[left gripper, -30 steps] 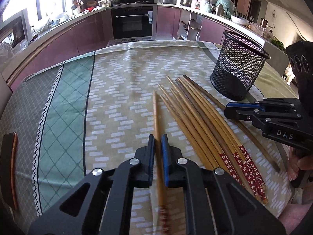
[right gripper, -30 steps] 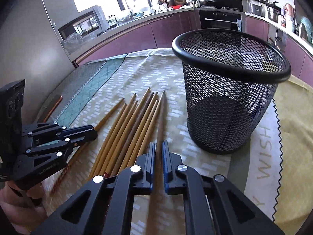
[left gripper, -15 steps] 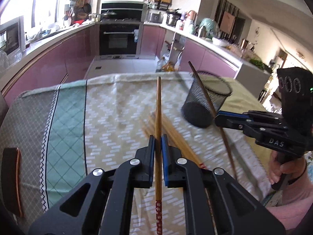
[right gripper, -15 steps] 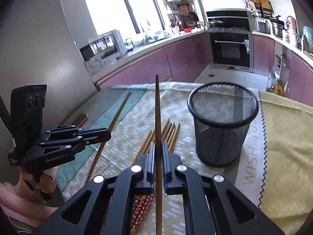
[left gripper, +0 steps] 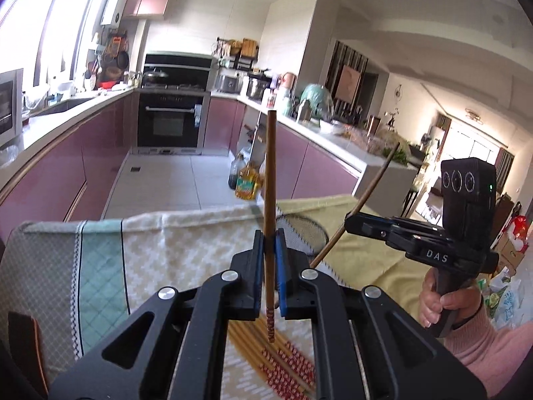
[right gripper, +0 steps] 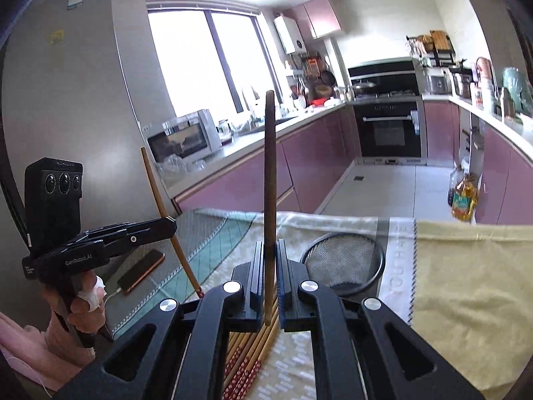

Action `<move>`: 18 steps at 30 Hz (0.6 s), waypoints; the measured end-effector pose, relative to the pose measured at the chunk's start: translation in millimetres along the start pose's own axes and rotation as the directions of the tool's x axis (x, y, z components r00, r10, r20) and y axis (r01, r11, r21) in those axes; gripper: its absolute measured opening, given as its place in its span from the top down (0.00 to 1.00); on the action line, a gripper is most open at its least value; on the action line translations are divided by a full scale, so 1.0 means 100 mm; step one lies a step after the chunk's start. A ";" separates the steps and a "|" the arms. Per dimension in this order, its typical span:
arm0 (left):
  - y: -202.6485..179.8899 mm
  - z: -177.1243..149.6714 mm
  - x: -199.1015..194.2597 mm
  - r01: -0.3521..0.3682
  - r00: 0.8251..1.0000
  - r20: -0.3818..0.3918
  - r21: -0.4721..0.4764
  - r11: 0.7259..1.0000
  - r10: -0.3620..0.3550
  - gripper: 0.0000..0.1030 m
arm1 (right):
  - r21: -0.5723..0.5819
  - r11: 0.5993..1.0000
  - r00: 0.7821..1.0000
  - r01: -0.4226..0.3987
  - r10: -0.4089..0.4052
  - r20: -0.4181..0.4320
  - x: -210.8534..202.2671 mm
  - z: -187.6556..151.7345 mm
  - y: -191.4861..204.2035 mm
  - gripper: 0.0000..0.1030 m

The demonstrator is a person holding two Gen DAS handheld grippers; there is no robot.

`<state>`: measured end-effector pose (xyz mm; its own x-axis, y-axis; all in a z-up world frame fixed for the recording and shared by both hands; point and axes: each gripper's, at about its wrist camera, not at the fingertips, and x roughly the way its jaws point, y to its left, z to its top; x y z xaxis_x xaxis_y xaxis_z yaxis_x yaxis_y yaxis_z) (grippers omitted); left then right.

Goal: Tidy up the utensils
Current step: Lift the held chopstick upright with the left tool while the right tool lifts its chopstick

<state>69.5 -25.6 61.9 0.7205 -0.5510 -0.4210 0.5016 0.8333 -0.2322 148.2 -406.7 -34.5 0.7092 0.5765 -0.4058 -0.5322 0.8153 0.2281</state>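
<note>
My left gripper [left gripper: 269,243] is shut on a wooden chopstick [left gripper: 269,173] with a red patterned end, held upright well above the table. My right gripper [right gripper: 269,253] is shut on a darker chopstick [right gripper: 269,180], also upright. Each gripper shows in the other view: the right one [left gripper: 353,221] with its slanted chopstick [left gripper: 369,193], the left one [right gripper: 166,225] with its chopstick [right gripper: 160,196]. The black mesh holder [right gripper: 343,263] stands on the table below, right of my right gripper; its rim also shows in the left wrist view [left gripper: 301,233]. Several chopsticks [right gripper: 253,353] lie in a row on the cloth [right gripper: 466,283].
A phone [right gripper: 141,271] on a cable lies at the table's left side. The table's far edge [left gripper: 186,216] drops to the kitchen floor, where oil bottles [left gripper: 246,183] stand. Purple cabinets and an oven [left gripper: 171,123] line the walls.
Both grippers have lifted their chopsticks off the table and tilted them from flat to upright. The holder and the row of chopsticks now sit far below.
</note>
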 end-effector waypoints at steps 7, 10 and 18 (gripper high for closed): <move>-0.14 0.48 0.09 0.035 0.996 0.078 -0.003 0.999 -0.034 0.93 | -0.033 0.999 0.997 0.031 -0.028 0.071 -0.16 0.39 -0.11 0.94; -0.23 0.63 0.19 0.042 0.995 0.088 0.008 0.999 -0.042 0.93 | -0.042 0.998 0.995 0.045 -0.041 0.092 -0.20 0.51 -0.16 0.94; -0.40 0.82 0.55 0.035 0.995 0.092 0.027 0.999 -0.037 0.93 | -0.045 0.994 0.991 0.099 -0.095 0.094 -0.15 0.61 -0.35 0.94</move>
<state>128.3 -92.6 120.3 0.7421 -0.5836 -0.3298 0.5392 0.8120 -0.2235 184.2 -440.8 17.6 0.7969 0.4992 -0.3403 -0.4794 0.8653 0.1467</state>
